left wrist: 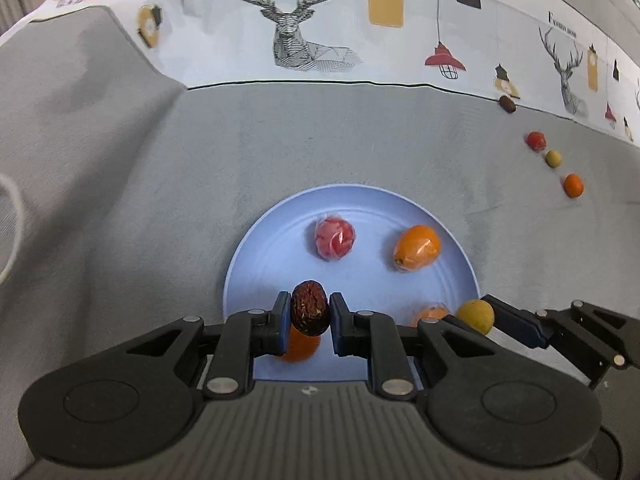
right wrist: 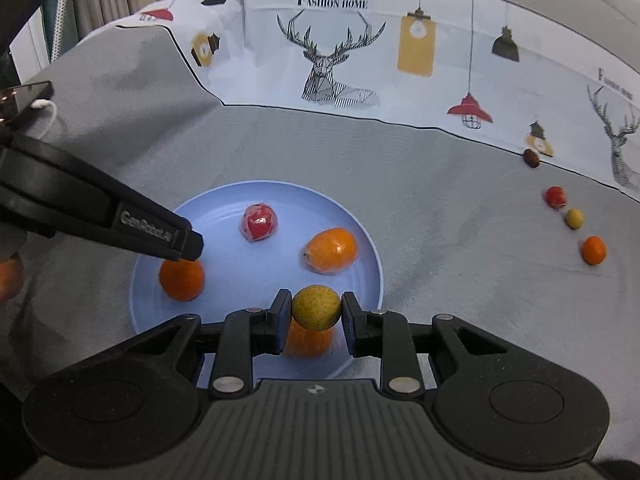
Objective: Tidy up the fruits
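Both grippers clamped, left gripper (left wrist: 310,314) on wrinkled dark-brown date (left wrist: 311,307), right gripper (right wrist: 316,312) on speckled yellow-green round fruit (right wrist: 316,307); lower w/ care over round pale-blue plate (right wrist: 360,220) at frame centre, release onto bare spots.

The left gripper (left wrist: 310,314) pinches a wrinkled brown date (left wrist: 310,307) above the near edge of the blue plate (left wrist: 360,280). On the plate lie a wrapped red fruit (left wrist: 334,237) and an orange one (left wrist: 417,247). At the plate's right edge, the right gripper (left wrist: 478,317) clamps a yellow ball (left wrist: 475,315).
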A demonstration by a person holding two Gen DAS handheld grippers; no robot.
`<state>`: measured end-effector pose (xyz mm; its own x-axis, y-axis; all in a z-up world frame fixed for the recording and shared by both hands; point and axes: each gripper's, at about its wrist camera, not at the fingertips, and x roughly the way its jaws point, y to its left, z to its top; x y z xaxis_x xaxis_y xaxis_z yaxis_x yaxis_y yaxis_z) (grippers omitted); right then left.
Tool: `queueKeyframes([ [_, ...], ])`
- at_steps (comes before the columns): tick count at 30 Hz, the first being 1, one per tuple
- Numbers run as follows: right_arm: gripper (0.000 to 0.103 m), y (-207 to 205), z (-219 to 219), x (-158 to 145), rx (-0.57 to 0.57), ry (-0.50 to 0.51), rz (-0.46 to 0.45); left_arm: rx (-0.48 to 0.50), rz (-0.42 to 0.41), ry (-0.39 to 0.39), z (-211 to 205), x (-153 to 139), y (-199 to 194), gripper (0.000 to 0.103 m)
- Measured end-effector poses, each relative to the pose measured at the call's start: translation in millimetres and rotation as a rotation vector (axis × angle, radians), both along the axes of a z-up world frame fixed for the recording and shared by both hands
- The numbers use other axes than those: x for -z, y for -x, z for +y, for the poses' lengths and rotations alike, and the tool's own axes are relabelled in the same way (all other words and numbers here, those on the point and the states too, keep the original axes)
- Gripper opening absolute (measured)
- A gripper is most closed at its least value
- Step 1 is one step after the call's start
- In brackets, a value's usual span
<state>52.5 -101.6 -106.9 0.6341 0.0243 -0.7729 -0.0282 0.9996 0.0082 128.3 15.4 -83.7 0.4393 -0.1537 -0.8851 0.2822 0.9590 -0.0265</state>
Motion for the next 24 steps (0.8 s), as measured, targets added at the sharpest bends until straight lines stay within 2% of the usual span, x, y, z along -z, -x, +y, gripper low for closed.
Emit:
queueKeyframes([
  [1, 0.029, -4.9, -0.8, 2.1, -0.002, -0.008, 0.007, 0.010, -0.019, -0.006, -2.5, 0.6, -1.1, 0.029],
  [2, 0.031, -9.9, -1.3, 4.6, -0.009, -0.023, 0.020, 0.022, -0.036, -0.012, -4.6, 0.6, -1.6, 0.055],
  [3, 0.047, -14.1, -1.4, 6.1, -0.018, -0.034, 0.038, 0.030, -0.052, -0.016, -5.9, -0.1, -1.6, 0.083],
  [4, 0.058, -18.0, -1.4, 6.5, -0.023, -0.039, 0.056, 0.030, -0.069, -0.015, -5.6, -1.8, -0.8, 0.092],
  [5, 0.074, -19.7, -0.9, 5.1, -0.024, -0.039, 0.062, 0.028, -0.081, -0.008, -5.3, -4.4, 0.4, 0.099],
  [6, 0.082, -18.0, -0.5, 2.3, -0.025, -0.035, 0.055, 0.028, -0.088, 0.002, -3.7, -7.1, 2.0, 0.101],
  [9, 0.089, -5.4, -0.6, -11.0, -0.049, -0.041, 0.042, 0.030, -0.062, 0.001, 2.3, -15.2, 1.9, 0.103],
  [13, 0.094, 27.9, -0.7, -29.5, -0.041, -0.063, 0.012, -0.040, -0.048, 0.052, 24.1, -31.5, 16.2, 0.103],
  [16, 0.098, 60.3, 1.3, -39.3, -0.006, -0.071, 0.012, -0.072, -0.060, 0.033, 34.8, -39.7, 42.5, 0.103],
  [20, 0.102, 105.4, 7.5, -46.9, 0.000, -0.040, 0.012, -0.040, -0.076, 0.023, 40.4, -48.7, 78.5, 0.103],
  [24, 0.102, 128.5, 8.2, -49.5, 0.040, -0.002, 0.006, -0.029, -0.137, -0.011, 41.9, -58.2, 106.3, 0.103],
])
